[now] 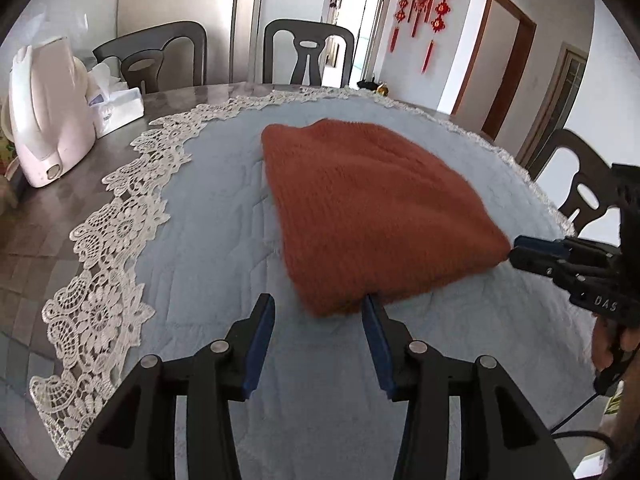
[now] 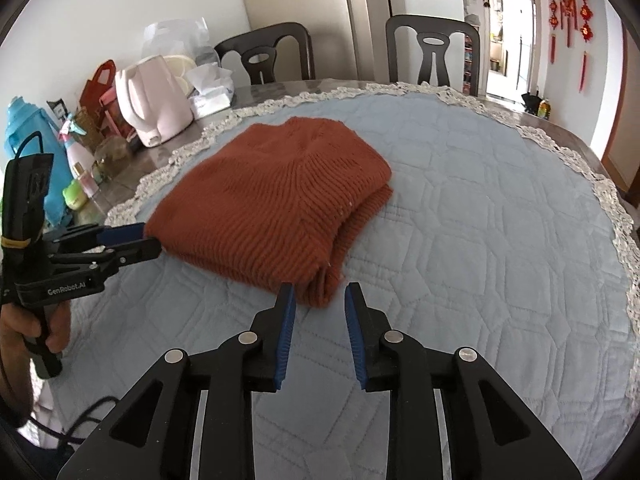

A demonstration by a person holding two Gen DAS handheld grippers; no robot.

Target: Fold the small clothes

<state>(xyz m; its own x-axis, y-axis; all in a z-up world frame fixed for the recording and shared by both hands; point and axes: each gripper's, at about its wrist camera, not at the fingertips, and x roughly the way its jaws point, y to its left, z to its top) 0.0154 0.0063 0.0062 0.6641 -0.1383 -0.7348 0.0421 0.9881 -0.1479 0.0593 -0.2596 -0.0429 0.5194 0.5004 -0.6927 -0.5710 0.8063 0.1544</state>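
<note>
A rust-orange knitted sweater (image 1: 372, 208) lies folded in a thick stack on the blue quilted mat (image 1: 208, 248); it also shows in the right wrist view (image 2: 280, 200). My left gripper (image 1: 318, 304) is open, its fingertips at the sweater's near corner with nothing between them. It also shows from the side in the right wrist view (image 2: 148, 240), touching the sweater's left corner. My right gripper (image 2: 318, 292) is open, its jaws either side of the sweater's near right corner. It appears at the right in the left wrist view (image 1: 514, 250), at the sweater's edge.
The mat (image 2: 480, 240) has a white lace border (image 1: 104, 272) and covers a dark table. A pink kettle (image 1: 48, 112), tissue pack (image 1: 116, 104) and several bottles (image 2: 28, 156) stand at the table's left. Dark chairs (image 1: 308, 52) stand around the far side.
</note>
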